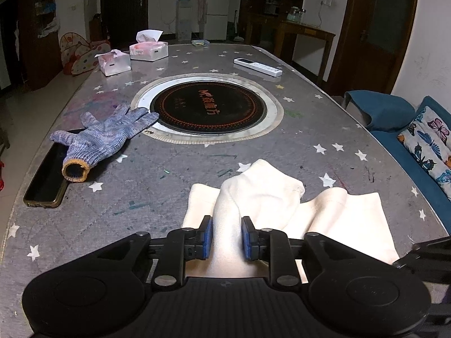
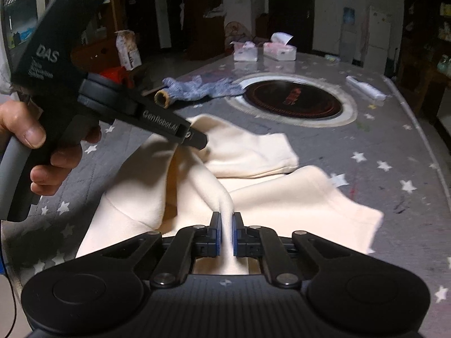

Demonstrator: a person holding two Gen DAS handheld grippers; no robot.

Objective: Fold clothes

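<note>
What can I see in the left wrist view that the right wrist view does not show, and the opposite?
Only the left wrist view shows the phone under the glove's cuff and the butterfly cushion.

Only the right wrist view shows the person's hand holding the left gripper from outside.

Both show the cream garment, pinched by the right gripper too, the blue knitted glove, the round cooktop, two tissue boxes and the white remote.
</note>
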